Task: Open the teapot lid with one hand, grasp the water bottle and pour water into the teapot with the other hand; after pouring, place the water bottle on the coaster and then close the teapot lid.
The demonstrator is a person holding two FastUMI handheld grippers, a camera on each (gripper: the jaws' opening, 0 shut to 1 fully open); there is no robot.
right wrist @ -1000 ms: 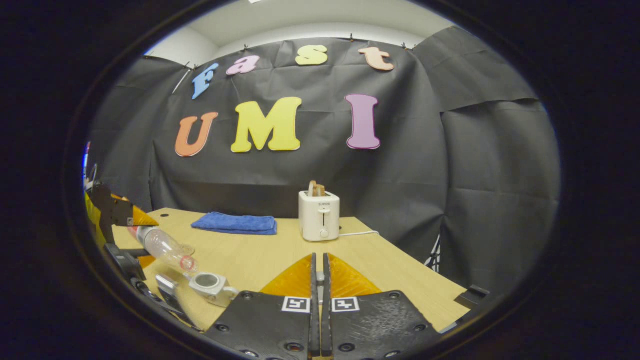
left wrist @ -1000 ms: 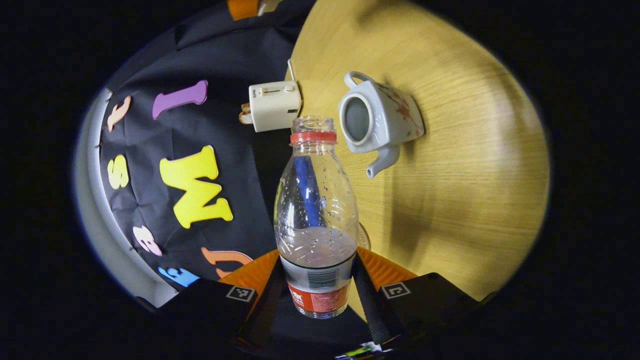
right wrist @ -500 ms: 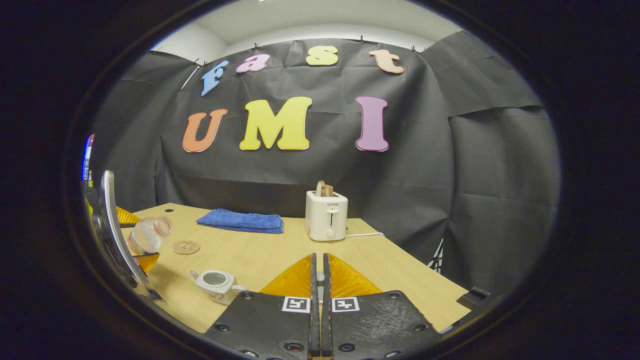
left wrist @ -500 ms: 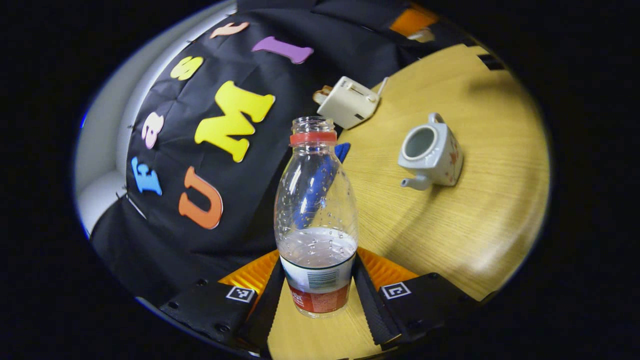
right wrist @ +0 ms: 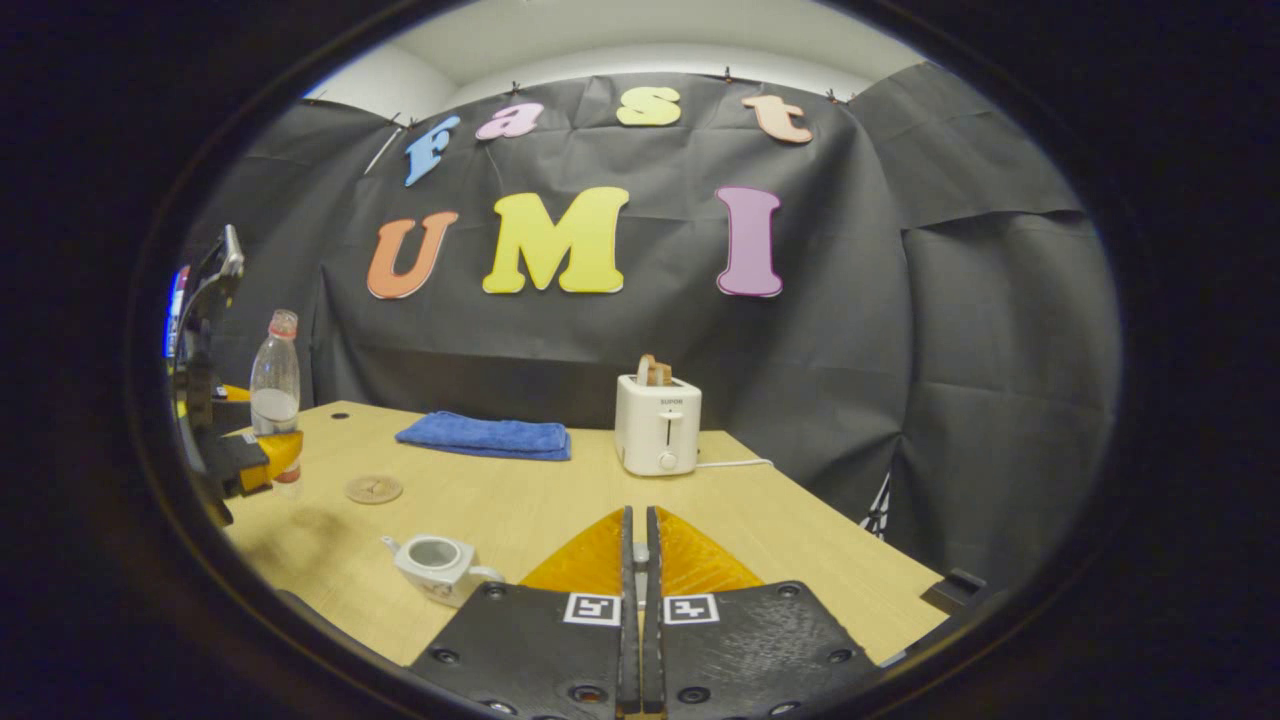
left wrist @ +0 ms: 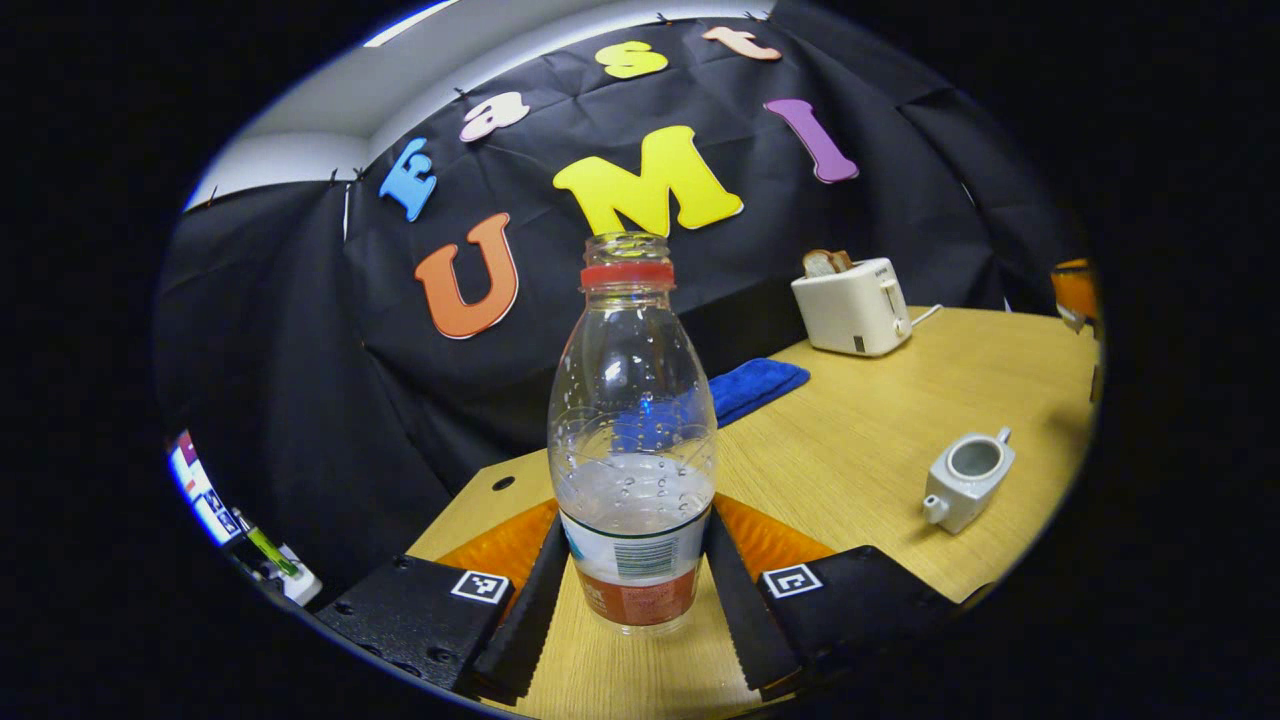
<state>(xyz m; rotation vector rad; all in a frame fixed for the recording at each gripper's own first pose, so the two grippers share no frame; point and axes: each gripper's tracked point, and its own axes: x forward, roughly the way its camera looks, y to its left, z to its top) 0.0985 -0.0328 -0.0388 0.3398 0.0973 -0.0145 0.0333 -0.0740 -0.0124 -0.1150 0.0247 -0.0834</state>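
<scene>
In the left gripper view, the left gripper (left wrist: 637,590) has its fingers (left wrist: 532,610) pressed on either side of the clear plastic water bottle with a red neck ring (left wrist: 632,440), clamped at the label; the bottle stands upright between them, uncapped, water sitting low inside. Beyond the fingers and off to the right, the small white ceramic teapot (left wrist: 964,478) sits lidless on the light wooden counter (left wrist: 870,420), well apart from the bottle. Further ahead lie a folded blue cloth (left wrist: 755,386) and a white toaster with a slice in it (left wrist: 852,304). Over to the right gripper view: the right gripper (right wrist: 637,560) shows its fingers drawn together with just a thin slit between them; what lies in that slit at the tips, I cannot tell. Just left of the fingers sits the open teapot (right wrist: 437,561); further ahead on the left lies the round brown coaster (right wrist: 373,489), bare. Far left, the bottle (right wrist: 274,385) is upright in the other gripper, near the coaster. Ahead of the fingers stand the toaster (right wrist: 658,423) and the cloth (right wrist: 487,435).
</scene>
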